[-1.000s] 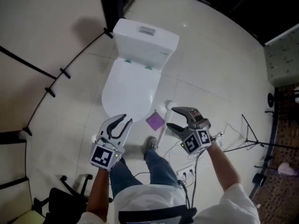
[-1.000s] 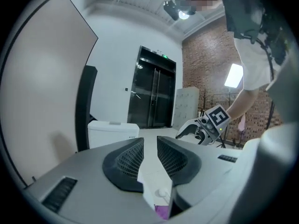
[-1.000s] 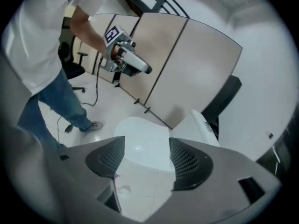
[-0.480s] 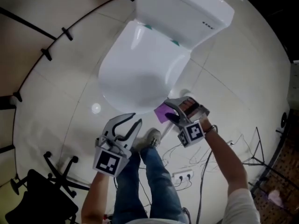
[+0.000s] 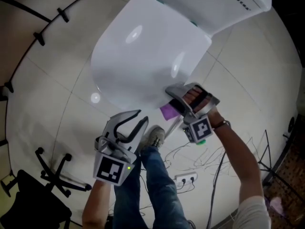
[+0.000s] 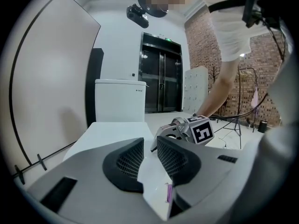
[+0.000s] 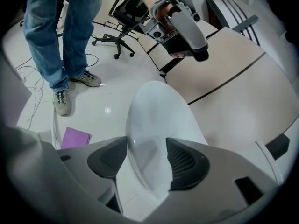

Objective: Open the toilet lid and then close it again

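Toilet lid (image 5: 143, 46) down, right hand-held gripper (image 7: 147, 146) jaws narrowing, seemingly astride its edge

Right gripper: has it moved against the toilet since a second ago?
Yes: the right gripper came to the toilet lid; its jaws, just closing, straddle its rim.

The left gripper (image 6: 150, 146) holds its two dark ribbed pads (image 6: 131, 160) a narrow gap apart, with nothing pressed between them. Straight ahead and just below lies the closed white toilet lid (image 6: 117, 134), with the cistern (image 6: 120, 99) upright beyond it. Ahead to the right, the right gripper (image 6: 164, 132) reaches down at the lid's right edge on a person's arm (image 6: 219, 92). Its jaws have just been closing slightly, and whether the rim sits between them cannot be told. Low in the gap shows a thin purple strip (image 6: 168, 192). Far ahead stand dark double doors (image 6: 161, 78), and a brick wall (image 6: 205, 55) is to the right.
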The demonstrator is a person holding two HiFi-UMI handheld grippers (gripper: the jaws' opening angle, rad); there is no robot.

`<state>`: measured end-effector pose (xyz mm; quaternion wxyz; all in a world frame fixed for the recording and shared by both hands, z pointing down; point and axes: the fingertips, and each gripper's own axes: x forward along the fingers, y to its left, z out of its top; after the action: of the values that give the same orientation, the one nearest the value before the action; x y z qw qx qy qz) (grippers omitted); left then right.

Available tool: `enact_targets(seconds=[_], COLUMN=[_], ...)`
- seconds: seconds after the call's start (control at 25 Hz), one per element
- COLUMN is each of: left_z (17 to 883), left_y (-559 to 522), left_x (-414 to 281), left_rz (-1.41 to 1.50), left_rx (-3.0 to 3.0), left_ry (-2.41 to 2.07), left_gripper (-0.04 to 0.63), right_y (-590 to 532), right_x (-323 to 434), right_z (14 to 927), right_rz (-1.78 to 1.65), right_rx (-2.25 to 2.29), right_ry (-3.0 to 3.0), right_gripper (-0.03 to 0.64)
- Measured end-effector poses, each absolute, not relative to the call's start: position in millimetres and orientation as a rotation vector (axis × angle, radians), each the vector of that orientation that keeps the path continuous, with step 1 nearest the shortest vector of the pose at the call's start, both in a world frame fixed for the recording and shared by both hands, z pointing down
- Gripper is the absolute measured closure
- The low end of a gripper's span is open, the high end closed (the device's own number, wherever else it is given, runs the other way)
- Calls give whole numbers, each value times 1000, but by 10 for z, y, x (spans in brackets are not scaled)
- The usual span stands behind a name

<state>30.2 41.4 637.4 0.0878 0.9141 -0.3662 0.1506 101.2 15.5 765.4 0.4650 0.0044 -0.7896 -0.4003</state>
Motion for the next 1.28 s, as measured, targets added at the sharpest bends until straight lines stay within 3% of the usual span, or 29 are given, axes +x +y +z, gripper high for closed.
enact_targets(seconds=[0.12,0.28,0.6,0.84,1.04,1.16,1.24,1.28], left_z=[6400,6459,6589,6786,7111,7192,7106,7049], left_y=[466,543,613,834,576,418,360,357], left_x=[297,224,88,-153,-375,-394,-380,-358], left_rz=[490,530,671,1266,1691,1779,1761,1744], left_rx=[2742,2739,2777,3023,2955,2974,3013,3038], left_ry=[-1079,-1084,-1190,-1297,-1293,-1266,-1276,-1270], left_gripper=[512,512,509,497,233,235,318,394], right_y=[223,320,342,325,299,306,296,287], right_x=[1026,1080,1085,1106,1114,1102,1093,1092], right_z=[7646,7642,7572,7229,7105,7099,7077,7040], right_rz=[-1008,-1006,-980,-950,-922,-906,-885,-870], right_rx=[-50,-106,-61,32,62,66,82,100], right_ry=[-1926,-1937,-1958,-2031,-2068,-2075,-2091,-2107], right_gripper=[383,522,535,545,545,545,545,545])
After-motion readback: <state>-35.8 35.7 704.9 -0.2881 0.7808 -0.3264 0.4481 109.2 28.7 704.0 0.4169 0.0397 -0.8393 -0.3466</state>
